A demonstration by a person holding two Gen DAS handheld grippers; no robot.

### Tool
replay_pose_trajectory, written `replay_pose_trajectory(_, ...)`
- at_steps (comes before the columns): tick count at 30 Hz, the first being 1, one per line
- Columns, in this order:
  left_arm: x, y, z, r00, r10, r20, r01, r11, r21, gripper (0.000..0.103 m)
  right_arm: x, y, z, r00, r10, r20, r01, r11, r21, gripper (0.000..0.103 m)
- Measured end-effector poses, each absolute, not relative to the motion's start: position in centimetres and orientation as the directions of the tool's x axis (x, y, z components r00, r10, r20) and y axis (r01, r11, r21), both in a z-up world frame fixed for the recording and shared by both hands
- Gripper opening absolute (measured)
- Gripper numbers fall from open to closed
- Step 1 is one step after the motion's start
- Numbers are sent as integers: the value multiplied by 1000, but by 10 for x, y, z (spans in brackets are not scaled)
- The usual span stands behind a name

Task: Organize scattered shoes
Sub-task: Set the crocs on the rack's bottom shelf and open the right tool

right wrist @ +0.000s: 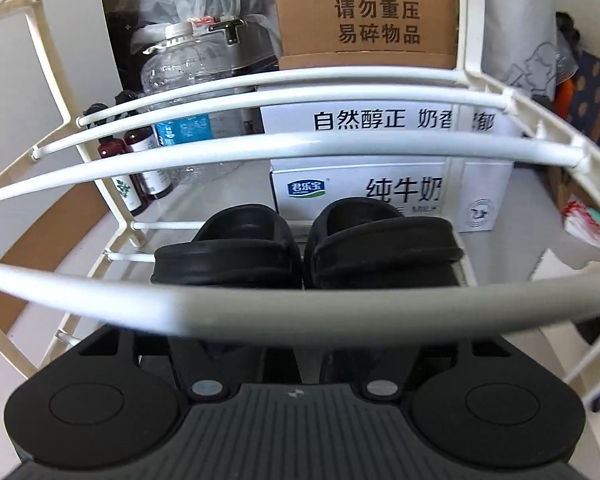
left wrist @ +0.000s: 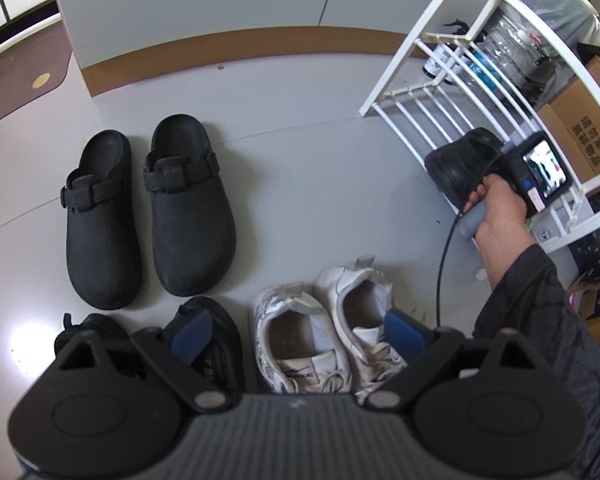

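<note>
In the left wrist view my left gripper (left wrist: 298, 336) hangs open over a pair of white sneakers (left wrist: 324, 332). Its left blue pad (left wrist: 192, 338) lies over a pair of black sneakers (left wrist: 216, 344). A pair of black clogs (left wrist: 148, 212) stands side by side farther out on the floor. At the right a hand (left wrist: 500, 216) holds the other tool against a black shoe (left wrist: 460, 160) at the white rack (left wrist: 440, 92). In the right wrist view my right gripper (right wrist: 294, 354) has its finger arms drawn in at the adjoining heels of the black shoe pair (right wrist: 308, 256) on the lower shelf. A rack bar (right wrist: 260, 308) hides the tips.
Behind the rack stand a cardboard box (right wrist: 364, 12), a white milk carton (right wrist: 380, 184), a clear water jug (right wrist: 188, 80) and small brown bottles (right wrist: 140, 160). A grey cabinet with a brown base (left wrist: 220, 52) borders the grey floor. A cable (left wrist: 444, 272) runs from the right tool.
</note>
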State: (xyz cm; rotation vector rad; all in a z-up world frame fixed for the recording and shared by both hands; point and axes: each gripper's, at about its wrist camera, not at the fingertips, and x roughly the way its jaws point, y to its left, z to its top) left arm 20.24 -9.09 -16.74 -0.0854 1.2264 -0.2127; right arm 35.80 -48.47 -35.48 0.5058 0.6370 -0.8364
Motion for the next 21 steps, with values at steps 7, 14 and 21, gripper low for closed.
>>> replay_pose_trajectory(7, 199, -85, -158, 338, -218, -916, 99, 976, -196, 95, 358, -473, -341, 491, -477, -729, 808, 561, 177, 91)
replay_pose_trajectory(14, 197, -82, -148, 372, -170, -912, 104, 985, -141, 95, 351, -462, -330, 516, -336, -788, 753, 616, 231, 91)
replay_pose_trajectory(21, 187, -72, -134, 403, -172, -899, 98, 985, -145, 94, 333, -462, -292, 510, -262, -819, 722, 648, 243, 91)
